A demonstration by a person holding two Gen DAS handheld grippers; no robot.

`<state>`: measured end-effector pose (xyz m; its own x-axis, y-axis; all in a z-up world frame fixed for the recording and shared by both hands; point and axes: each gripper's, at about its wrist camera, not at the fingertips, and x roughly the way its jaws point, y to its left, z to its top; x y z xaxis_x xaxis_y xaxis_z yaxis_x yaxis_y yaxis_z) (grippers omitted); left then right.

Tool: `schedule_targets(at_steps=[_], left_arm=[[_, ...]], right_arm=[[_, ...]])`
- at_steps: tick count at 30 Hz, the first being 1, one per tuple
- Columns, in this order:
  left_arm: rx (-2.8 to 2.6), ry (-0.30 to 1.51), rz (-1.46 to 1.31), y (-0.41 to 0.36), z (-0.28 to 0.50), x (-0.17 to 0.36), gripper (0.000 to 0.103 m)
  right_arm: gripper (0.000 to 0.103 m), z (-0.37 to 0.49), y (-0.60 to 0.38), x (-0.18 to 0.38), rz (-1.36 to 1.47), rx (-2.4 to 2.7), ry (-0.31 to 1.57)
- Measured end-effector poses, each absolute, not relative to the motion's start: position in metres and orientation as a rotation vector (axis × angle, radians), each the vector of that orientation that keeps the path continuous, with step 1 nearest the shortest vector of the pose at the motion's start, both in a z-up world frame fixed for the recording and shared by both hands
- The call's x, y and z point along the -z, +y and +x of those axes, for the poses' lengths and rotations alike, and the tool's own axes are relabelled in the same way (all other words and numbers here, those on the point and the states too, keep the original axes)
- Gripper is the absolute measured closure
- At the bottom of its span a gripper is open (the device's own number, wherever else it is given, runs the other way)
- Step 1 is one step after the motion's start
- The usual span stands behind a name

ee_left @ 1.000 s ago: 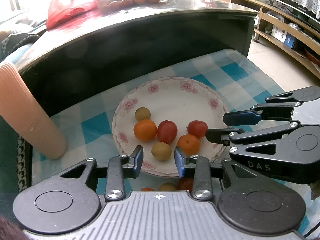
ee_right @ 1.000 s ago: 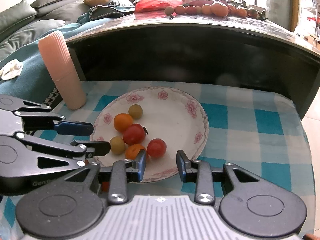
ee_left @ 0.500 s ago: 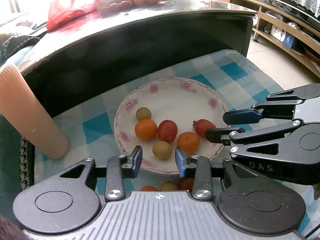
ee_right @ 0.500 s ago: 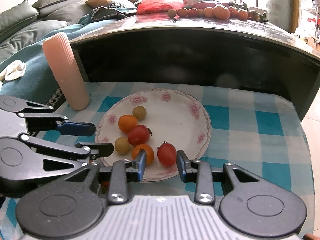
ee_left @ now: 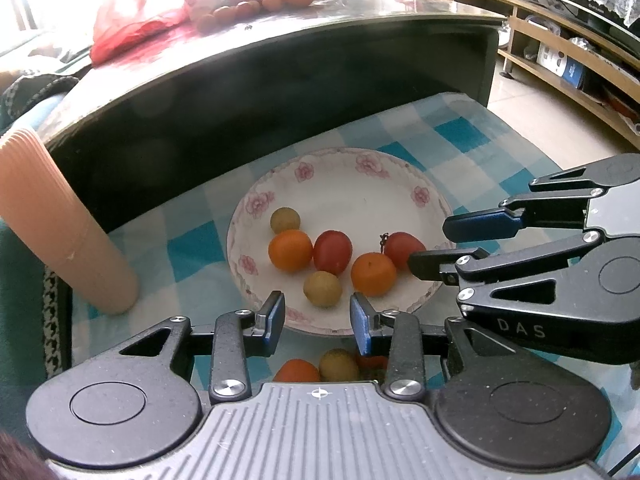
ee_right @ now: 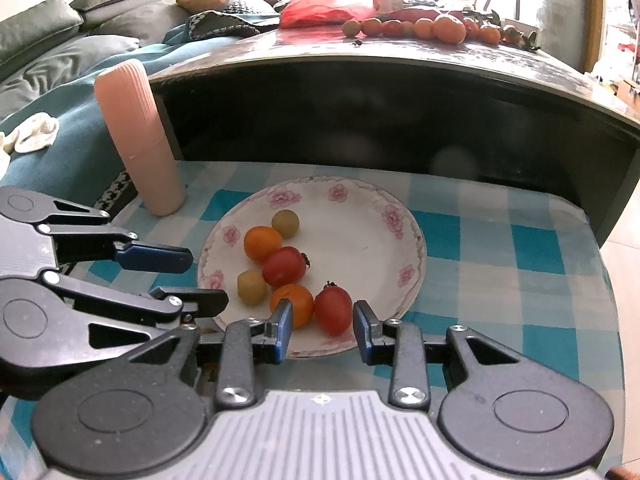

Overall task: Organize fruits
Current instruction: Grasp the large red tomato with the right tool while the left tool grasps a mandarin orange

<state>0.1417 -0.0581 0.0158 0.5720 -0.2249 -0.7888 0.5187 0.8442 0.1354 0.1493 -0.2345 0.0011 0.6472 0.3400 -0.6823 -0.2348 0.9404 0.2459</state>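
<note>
Six small fruits are seen on the floral-rimmed plate (ee_right: 404, 240), which serves as the landmark: two red cherry tomatoes, two orange ones and two yellow-green ones, all gathered in the plate's near-left half. The red tomato with a stem (ee_right: 333, 309) is found closest to the plate's near rim, framed between the parted fingers of the right gripper (ee_right: 320, 330), whose jaws are held apart and touch nothing. An orange tomato (ee_right: 292, 304) lies just left of it, touching or nearly touching. The left gripper (ee_left: 318, 322) is held over the plate's near edge on the other side, its fingers likewise spread and empty, with a yellow-green fruit (ee_left: 322, 289) just beyond the gap. Three more fruits (ee_left: 334, 365) are glimpsed off the plate, under the left gripper's body. A ribbed pink cup (ee_right: 138, 136) stands on the blue checked cloth (ee_right: 520, 260) left of the plate, well apart from it
</note>
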Motion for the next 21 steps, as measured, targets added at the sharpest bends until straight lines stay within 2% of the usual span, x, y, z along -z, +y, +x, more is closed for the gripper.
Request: schedule_targets(at_steps=[18, 21], left_arm=[[0.474, 0.883, 0.425, -0.031, 0.115, -0.012, 0.059], [0.497, 0.898, 0.43, -0.023, 0.107, -0.01, 0.055]], right_arm=[[0.055, 0.131, -0.206, -0.002, 0.119, -0.414, 0.837], [0.055, 0.127, -0.199, -0.003, 0.107, -0.445, 0.844]])
